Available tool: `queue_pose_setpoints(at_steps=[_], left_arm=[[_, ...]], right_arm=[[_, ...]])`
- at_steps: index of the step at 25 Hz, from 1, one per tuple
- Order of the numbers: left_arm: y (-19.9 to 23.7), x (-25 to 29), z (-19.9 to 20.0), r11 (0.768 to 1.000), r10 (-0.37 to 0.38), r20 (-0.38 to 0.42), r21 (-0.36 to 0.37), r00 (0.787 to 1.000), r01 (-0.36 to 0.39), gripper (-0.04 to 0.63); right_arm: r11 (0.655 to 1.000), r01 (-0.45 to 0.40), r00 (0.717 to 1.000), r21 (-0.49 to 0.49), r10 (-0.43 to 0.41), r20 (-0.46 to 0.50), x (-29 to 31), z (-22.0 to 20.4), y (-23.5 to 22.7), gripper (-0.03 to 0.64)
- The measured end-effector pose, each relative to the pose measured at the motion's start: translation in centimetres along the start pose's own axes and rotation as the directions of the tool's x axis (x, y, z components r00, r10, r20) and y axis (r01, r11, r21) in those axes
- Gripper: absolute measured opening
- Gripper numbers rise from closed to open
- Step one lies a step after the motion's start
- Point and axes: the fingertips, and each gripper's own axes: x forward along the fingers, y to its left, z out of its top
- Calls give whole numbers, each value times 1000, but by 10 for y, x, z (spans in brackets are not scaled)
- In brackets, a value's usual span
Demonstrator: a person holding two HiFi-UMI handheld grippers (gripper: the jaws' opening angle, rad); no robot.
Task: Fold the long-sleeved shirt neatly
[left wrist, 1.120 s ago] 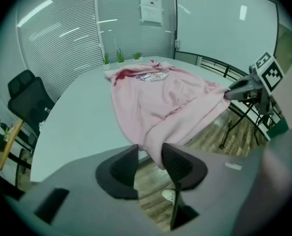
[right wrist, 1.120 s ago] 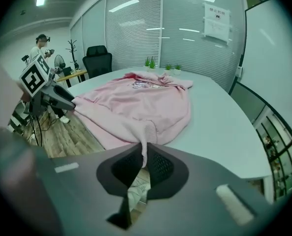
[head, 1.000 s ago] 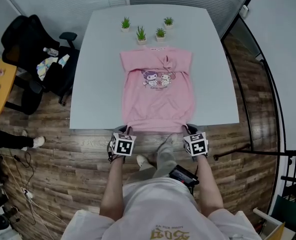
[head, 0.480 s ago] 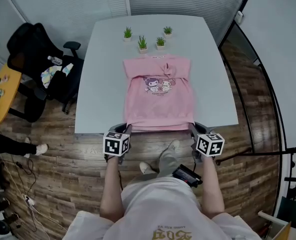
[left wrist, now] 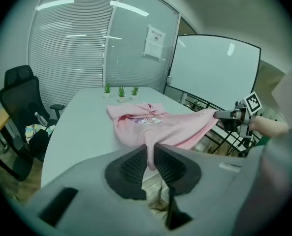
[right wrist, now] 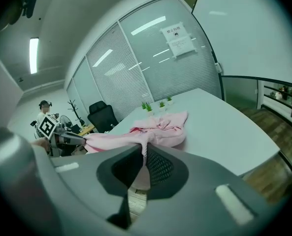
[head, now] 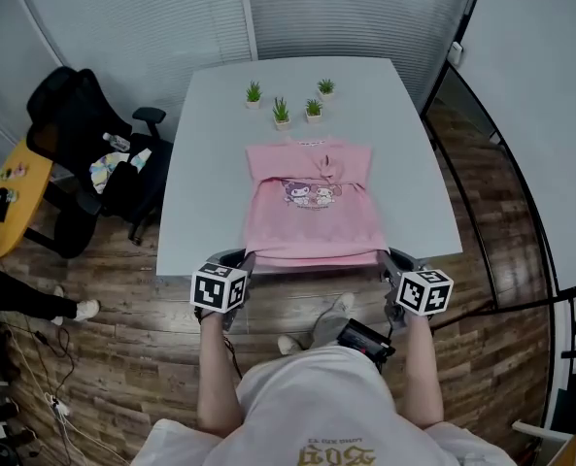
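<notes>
Pink printed long-sleeved shirt (head: 312,207) is laid lengthwise on the pale grey table (head: 205,153), collar at the far end. Its near hem corners are clamped in the nearly closed left gripper (head: 243,258) and right gripper (head: 388,258), held off the table edge.

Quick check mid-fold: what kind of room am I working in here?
Most likely an office meeting room. The walls are glass partitions with blinds, what looks like a large whiteboard stands to one side, and a black swivel chair sits beside the white table.
</notes>
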Motion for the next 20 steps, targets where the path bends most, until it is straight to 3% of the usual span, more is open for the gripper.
queue_pose_setpoints(at_steps=[4,9,20], left_arm=[[-1,-13,8,1000,-16,15,6,1000,15,52],[1,-25,12,998,-54,41,-18,998,55,52],[-5,-59,34,997,-78,109,37,991,75,51]], right_arm=[[1000,0,1000,-6,0,15,-8,4,10,25],[993,-61,996,105,55,64,-20,13,21,25],[999,-44,988,23,40,147,-42,37,56,25]])
